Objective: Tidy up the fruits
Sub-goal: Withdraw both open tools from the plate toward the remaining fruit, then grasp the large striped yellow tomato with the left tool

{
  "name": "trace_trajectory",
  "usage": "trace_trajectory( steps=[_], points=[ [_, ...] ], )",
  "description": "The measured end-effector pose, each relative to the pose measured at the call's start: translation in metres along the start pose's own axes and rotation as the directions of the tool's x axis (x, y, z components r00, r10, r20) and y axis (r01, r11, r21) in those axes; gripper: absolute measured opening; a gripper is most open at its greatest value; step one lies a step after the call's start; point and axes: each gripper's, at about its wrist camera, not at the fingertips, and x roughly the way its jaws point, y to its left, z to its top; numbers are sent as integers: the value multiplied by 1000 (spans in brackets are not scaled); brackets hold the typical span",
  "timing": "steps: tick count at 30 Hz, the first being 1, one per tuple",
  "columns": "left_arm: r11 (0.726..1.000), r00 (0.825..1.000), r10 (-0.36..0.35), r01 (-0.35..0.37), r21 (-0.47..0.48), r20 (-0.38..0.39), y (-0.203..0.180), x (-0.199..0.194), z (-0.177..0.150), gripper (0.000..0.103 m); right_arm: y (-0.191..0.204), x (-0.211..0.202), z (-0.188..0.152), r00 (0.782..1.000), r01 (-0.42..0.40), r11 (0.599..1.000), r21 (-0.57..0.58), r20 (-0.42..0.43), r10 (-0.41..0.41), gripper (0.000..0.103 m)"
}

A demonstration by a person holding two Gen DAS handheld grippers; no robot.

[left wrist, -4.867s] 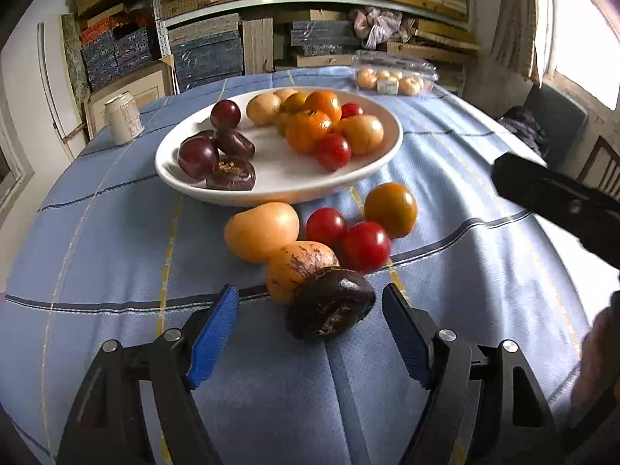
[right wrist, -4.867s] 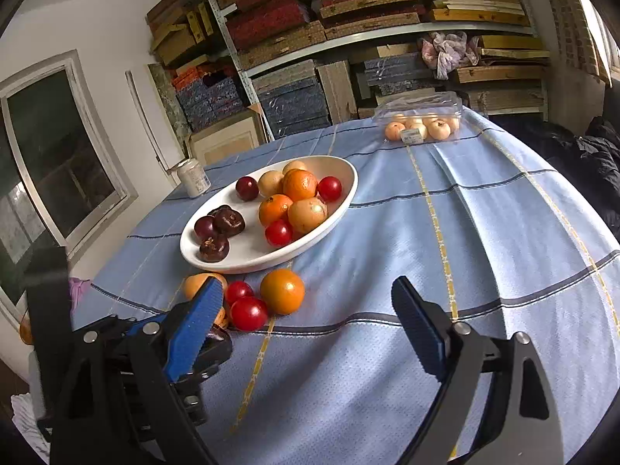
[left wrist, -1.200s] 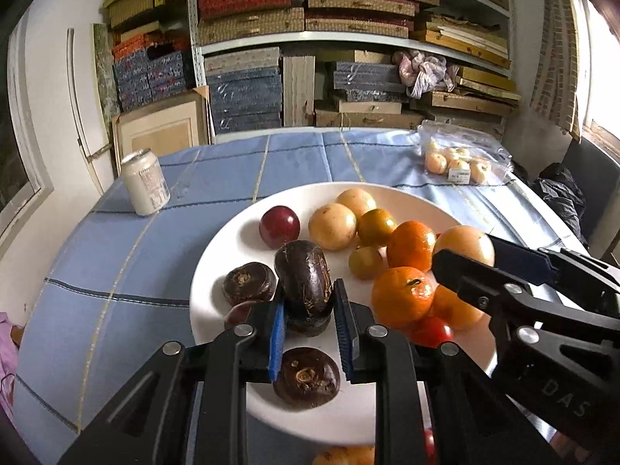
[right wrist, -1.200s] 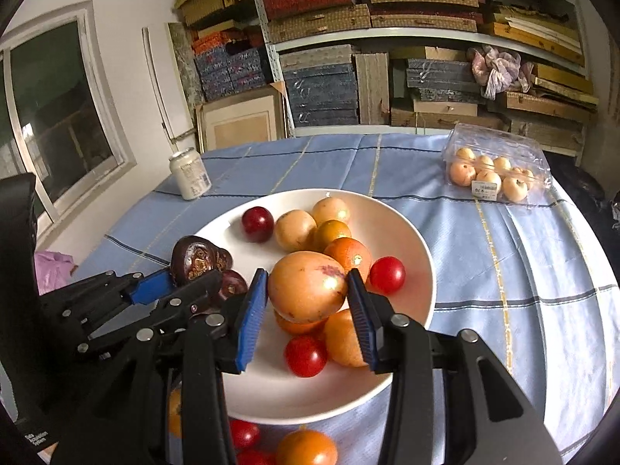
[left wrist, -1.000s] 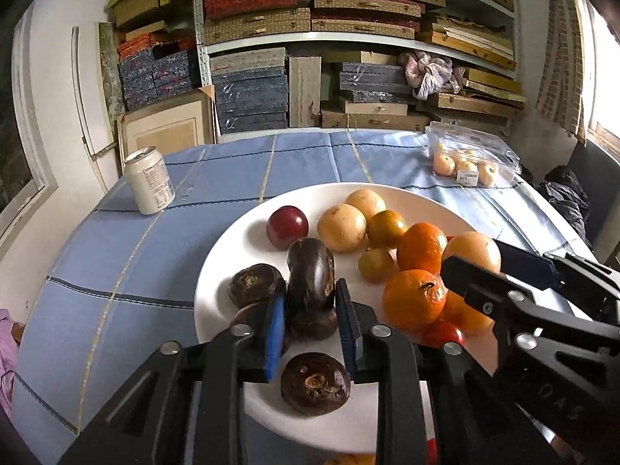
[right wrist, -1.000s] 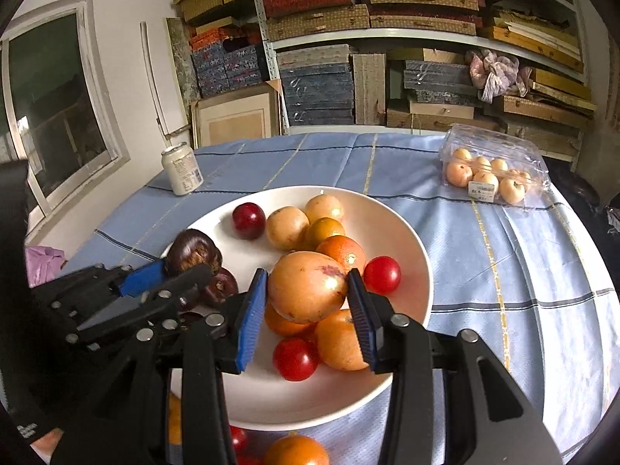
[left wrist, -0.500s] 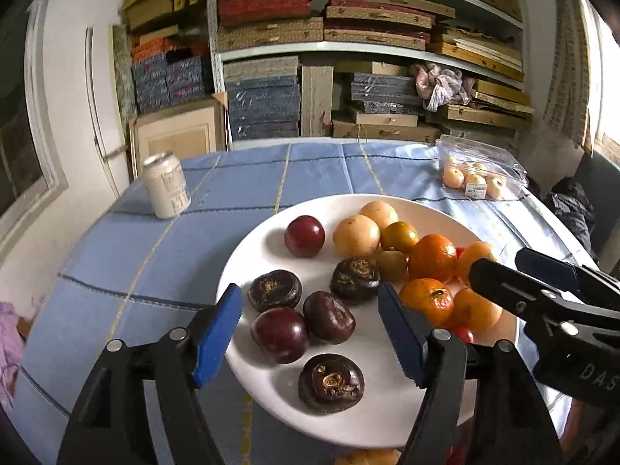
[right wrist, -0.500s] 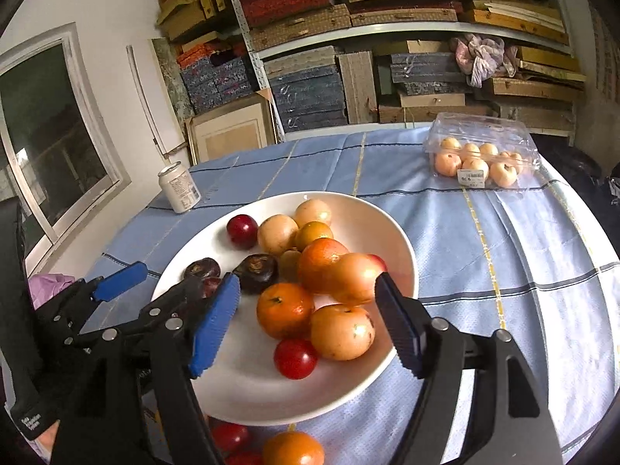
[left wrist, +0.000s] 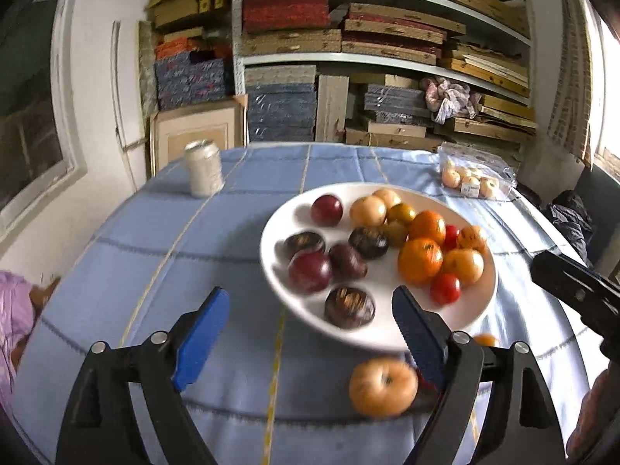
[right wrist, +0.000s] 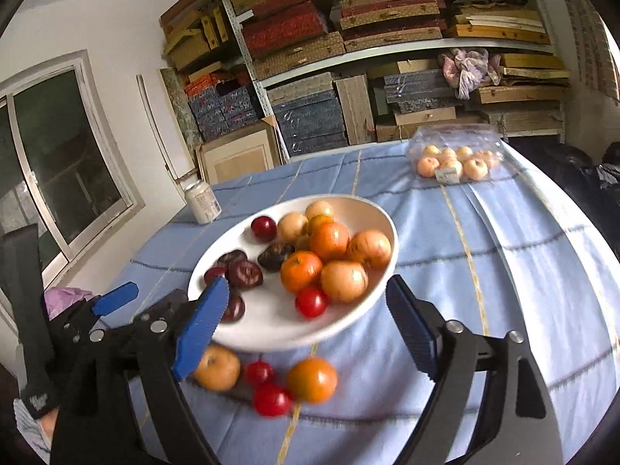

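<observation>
- Left wrist view: left gripper [left wrist: 310,329] is hanging over the near rim of the white plate [left wrist: 480,310]; jaws have just been opening, now standing wide apart w/ nothing between them. Ribbed blue pads on black plastic fingers.
- Plate is smooth, glossy, oval, sitting on the surface [left wrist: 193,240], which is wearing a blue woven cloth w/ yellow & dark stripes.
- On plate, left half: round dark purple fruits [left wrist: 348,307], some w/ rough brown patches. Right half: glossy oranges [left wrist: 420,261], pale yellow-orange round fruits, small shiny red ones.
- A pale orange fruit [left wrist: 383,387] is lying off the plate on the cloth, just beside the right finger.
- Matte pale can [left wrist: 203,173] is standing upright far left; clear plastic clamshell [left wrist: 474,178] of small peachy fruits far right.
- Right wrist view: right gripper [right wrist: 306,325] is also spread wide & empty after just opening, jaws framing the plate's near edge.
- Loose on the cloth below the plate: a yellow-orange fruit [right wrist: 217,368], two small red ones [right wrist: 271,399], an orange-red one [right wrist: 312,379].
- Left gripper's black frame is showing at lower left.
</observation>
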Motion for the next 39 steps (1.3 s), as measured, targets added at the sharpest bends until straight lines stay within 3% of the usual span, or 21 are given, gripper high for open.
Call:
trace_trajectory(
  steps=[4,8,16,21,28,33,39],
  points=[
    [1000,999,-12,11,-5,-51,12,-2,-17,87,-5,-15,-18,1000,20,1000,1,-11,-20,83],
    [995,991,-93,88,-54,-95,24,-1,-27,87,-13,-27,-33,999,46,999,10,-23,-46,85],
    [985,990,-107,118,123,-90,-13,-4,-41,87,-7,-29,-36,999,37,999,-14,-38,-38,85],
    [975,984,-114,138,174,-140,-29,14,-44,86,-5,-26,-35,998,50,998,-25,-46,-52,85],
    [979,968,-158,180,100,-196,-21,29,-41,73,-10,-18,-36,993,80,997,-15,-81,-81,85],
    [971,958,-175,206,118,-227,-26,34,-43,48,-10,-1,-44,980,119,992,-47,-153,-125,85],
    [978,965,-147,175,116,-219,-22,30,-44,47,-3,14,-50,973,110,988,-106,-193,-129,85]
  ],
)
